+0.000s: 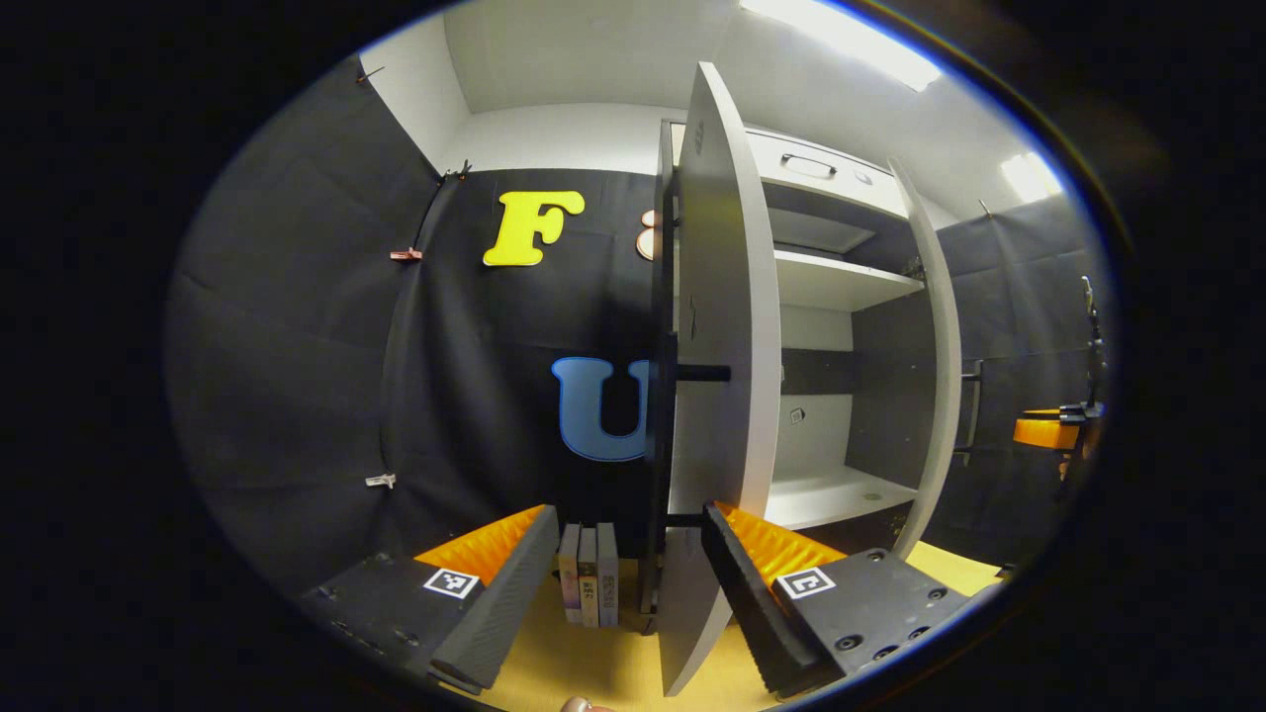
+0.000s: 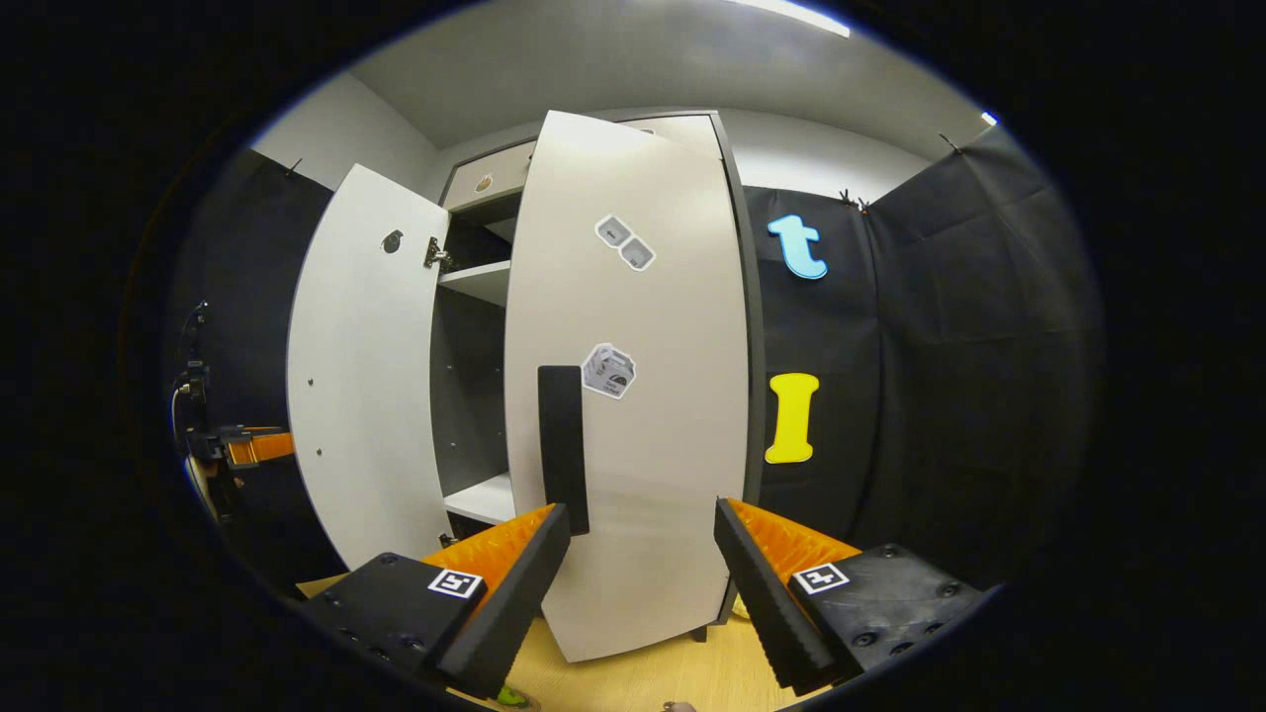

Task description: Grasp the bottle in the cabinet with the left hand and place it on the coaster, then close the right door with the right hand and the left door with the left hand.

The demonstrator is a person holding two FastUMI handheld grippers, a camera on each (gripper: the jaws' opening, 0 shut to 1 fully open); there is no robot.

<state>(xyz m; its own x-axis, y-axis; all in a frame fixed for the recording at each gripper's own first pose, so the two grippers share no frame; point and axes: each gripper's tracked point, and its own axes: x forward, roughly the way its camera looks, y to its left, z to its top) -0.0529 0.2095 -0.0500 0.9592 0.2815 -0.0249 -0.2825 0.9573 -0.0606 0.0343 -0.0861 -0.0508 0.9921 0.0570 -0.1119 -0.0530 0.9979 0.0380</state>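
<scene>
In the left gripper view, the left gripper [image 1: 618, 583] hangs spread and empty, straddling the near edge of the open left door [image 1: 717, 396]; the bottle isn't visible on the cabinet's shelves [image 1: 841, 489]. In the right gripper view, the right gripper [image 2: 643, 583], also spread and empty, faces the right door [image 2: 643, 415] near its black handle [image 2: 563, 445]; an off-centre push could let a finger snag that handle.

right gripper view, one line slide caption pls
Open right gripper faces the nearly closed right door; left door stands open.
</scene>
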